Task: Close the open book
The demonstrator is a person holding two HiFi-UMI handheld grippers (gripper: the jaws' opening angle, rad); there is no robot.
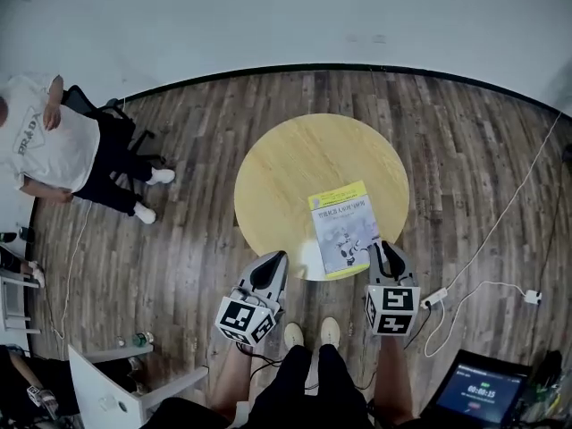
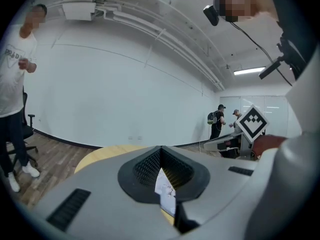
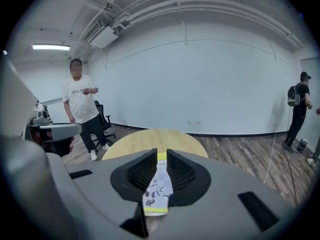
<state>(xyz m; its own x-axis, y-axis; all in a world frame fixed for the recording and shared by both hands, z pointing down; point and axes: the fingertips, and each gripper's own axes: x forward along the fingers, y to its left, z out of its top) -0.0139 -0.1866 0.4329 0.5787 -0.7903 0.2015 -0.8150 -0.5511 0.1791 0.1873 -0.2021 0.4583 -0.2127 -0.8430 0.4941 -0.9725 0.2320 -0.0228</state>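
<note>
The book (image 1: 343, 228) lies closed on the round wooden table (image 1: 295, 164), yellow-and-grey cover up, close to the near edge. My left gripper (image 1: 277, 259) hovers off the table's near-left edge, its fingertips meeting with nothing between them. My right gripper (image 1: 382, 250) hangs just right of the book's near corner, apart from it. In the right gripper view a narrow gap stands between the pads (image 3: 177, 171), and the book (image 3: 158, 189) shows through it on the table beyond. In the left gripper view a sliver of the book (image 2: 165, 189) shows behind the jaws' base.
A person in a white shirt (image 1: 54, 146) is by an office chair (image 1: 107, 114) at the left. A power strip (image 1: 435, 298) and cables lie on the floor at the right. A screen (image 1: 483, 391) glows at bottom right. Two people (image 2: 217, 121) stand far off.
</note>
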